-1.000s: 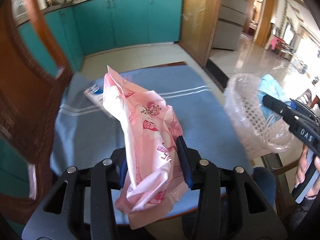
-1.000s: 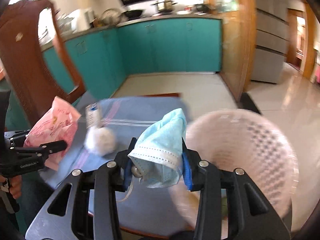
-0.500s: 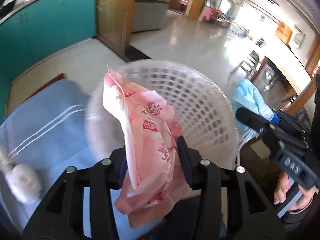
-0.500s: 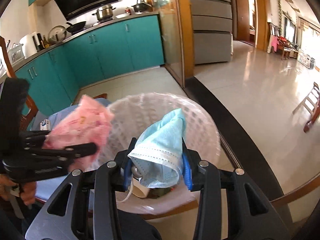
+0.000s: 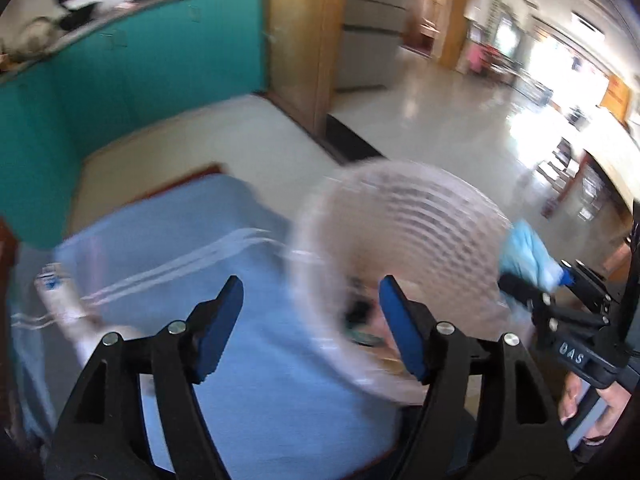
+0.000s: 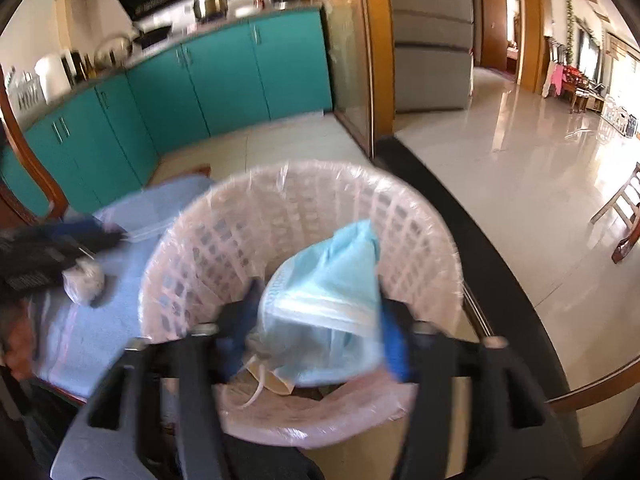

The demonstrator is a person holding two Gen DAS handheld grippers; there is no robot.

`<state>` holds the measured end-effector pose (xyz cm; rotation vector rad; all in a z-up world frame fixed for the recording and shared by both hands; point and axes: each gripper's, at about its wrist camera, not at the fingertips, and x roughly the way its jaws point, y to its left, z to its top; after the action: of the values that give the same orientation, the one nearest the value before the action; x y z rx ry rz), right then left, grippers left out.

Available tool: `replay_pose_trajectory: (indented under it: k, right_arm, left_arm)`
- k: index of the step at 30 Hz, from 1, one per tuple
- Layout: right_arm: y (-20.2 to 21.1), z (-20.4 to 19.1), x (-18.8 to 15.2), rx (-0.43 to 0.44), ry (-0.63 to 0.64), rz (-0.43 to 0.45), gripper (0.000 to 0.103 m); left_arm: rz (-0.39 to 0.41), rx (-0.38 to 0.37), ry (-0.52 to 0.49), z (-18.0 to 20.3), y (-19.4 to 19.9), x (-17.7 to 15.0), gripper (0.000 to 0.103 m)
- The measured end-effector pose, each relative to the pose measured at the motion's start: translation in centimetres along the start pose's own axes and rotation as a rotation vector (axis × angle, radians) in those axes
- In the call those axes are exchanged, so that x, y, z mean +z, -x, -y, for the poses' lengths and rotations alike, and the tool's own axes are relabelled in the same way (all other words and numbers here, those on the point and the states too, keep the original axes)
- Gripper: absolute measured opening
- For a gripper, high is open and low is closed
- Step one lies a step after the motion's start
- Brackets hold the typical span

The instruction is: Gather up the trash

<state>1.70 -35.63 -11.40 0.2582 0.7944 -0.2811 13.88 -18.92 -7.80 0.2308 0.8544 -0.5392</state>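
My left gripper (image 5: 310, 284) hangs over the blue tablecloth (image 5: 200, 248) beside the pale lattice basket (image 5: 400, 240), its jaws opening with nothing between them. The pink wrapper is not in sight; the basket's inside is blurred. My right gripper (image 6: 316, 300) hovers over the basket (image 6: 224, 240). Its jaws are opening, and the light blue face mask (image 6: 332, 280) sits loosely between them with its straps dangling. The left wrist view shows the mask (image 5: 524, 256) at the right gripper's tips (image 5: 536, 276). The left gripper (image 6: 60, 252) is a dark blur at the left of the right wrist view.
A crumpled white tissue ball (image 6: 84, 284) and a small blue-printed packet (image 5: 52, 280) lie on the cloth left of the basket. A wooden chair back (image 6: 28, 168) stands at the far left. Teal cabinets (image 6: 240, 72) line the back, and shiny floor lies to the right.
The left gripper has let go of the pink wrapper, spread its jaws and swung back from over the basket toward the cloth. The right jaws have spread around the mask above the basket.
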Motion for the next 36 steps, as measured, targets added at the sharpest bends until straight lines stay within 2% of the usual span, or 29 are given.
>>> replay_pose_trajectory:
  k: [2, 4, 5, 7, 8, 10, 13, 16, 18, 21, 24, 26, 27, 28, 30, 31, 36]
  right_arm:
    - [-0.8, -0.7, 0.3, -0.033, 0.003, -0.017, 0.072]
    - [-0.4, -1.6, 0.5, -0.018, 0.007, -0.003, 0.076]
    - [-0.3, -2.0, 0.5, -0.017, 0.014, 0.009, 0.077]
    - [0.3, -3.2, 1.0, -0.018, 0.041, 0.054, 0.081]
    - [0.6, -4.4, 1.3, 0.003, 0.063, 0.079, 0.082]
    - [0.9, -6.7, 1.5, 0.085, 0.103, 0.098, 0.085]
    - [-0.4, -13.2, 1.3, 0.255, 0.239, 0.059, 0.087]
    - [-2.9, -20.0, 0.7, 0.380, 0.367, 0.006, 0.087]
    - [-5.1, -24.0, 0.5, 0.420, 0.432, -0.032, 0.087]
    - [-8.5, -28.6, 0.4, 0.445, 0.487, -0.098, 0.087]
    - [-11.7, -31.3, 0.1, 0.416, 0.521, -0.150, 0.087]
    - [-13.0, -32.0, -0.2, 0.408, 0.516, -0.195, 0.075]
    - [-13.4, -32.0, -0.3, 0.415, 0.501, -0.219, 0.059]
    - [-13.6, -31.6, -0.4, 0.425, 0.482, -0.235, 0.052]
    - [-13.3, -31.0, -0.4, 0.432, 0.467, -0.224, 0.044]
    - [-13.0, -30.8, -0.4, 0.434, 0.460, -0.223, 0.042]
    - [-10.7, -27.3, -0.1, 0.405, 0.395, -0.187, 0.041]
  left_arm:
    - [0.022, 0.095, 0.055, -3.5, 0.8, 0.0, 0.073]
    - [0.019, 0.182, 0.128, -7.4, 1.0, -0.2, 0.074]
    - [0.001, 0.237, 0.187, -10.5, 0.7, -0.4, 0.079]
    - [-0.031, 0.298, 0.251, -14.1, 0.2, -0.4, 0.081]
    - [-0.054, 0.344, 0.291, -16.9, -0.3, -0.4, 0.085]
    - [-0.093, 0.397, 0.313, -20.0, -1.4, -0.3, 0.085]
    - [-0.160, 0.448, 0.342, -24.1, -3.5, -0.4, 0.085]
    - [-0.209, 0.437, 0.374, -26.3, -5.4, -0.8, 0.085]
    - [-0.242, 0.432, 0.388, -28.1, -6.6, -1.4, 0.085]
    - [-0.260, 0.428, 0.421, -29.6, -8.0, -2.1, 0.085]
    - [-0.270, 0.377, 0.498, -31.2, -8.8, -2.5, 0.085]
    - [-0.277, 0.336, 0.529, -31.8, -9.6, -2.6, 0.085]
    - [-0.281, 0.322, 0.526, -31.7, -10.0, -2.5, 0.085]
    - [-0.283, 0.328, 0.507, -31.4, -10.4, -2.5, 0.085]
    - [-0.290, 0.349, 0.465, -30.9, -11.1, -2.6, 0.071]
    - [-0.299, 0.348, 0.452, -30.4, -11.5, -2.7, 0.058]
    - [-0.267, 0.283, 0.449, -28.8, -10.3, -3.6, 0.049]
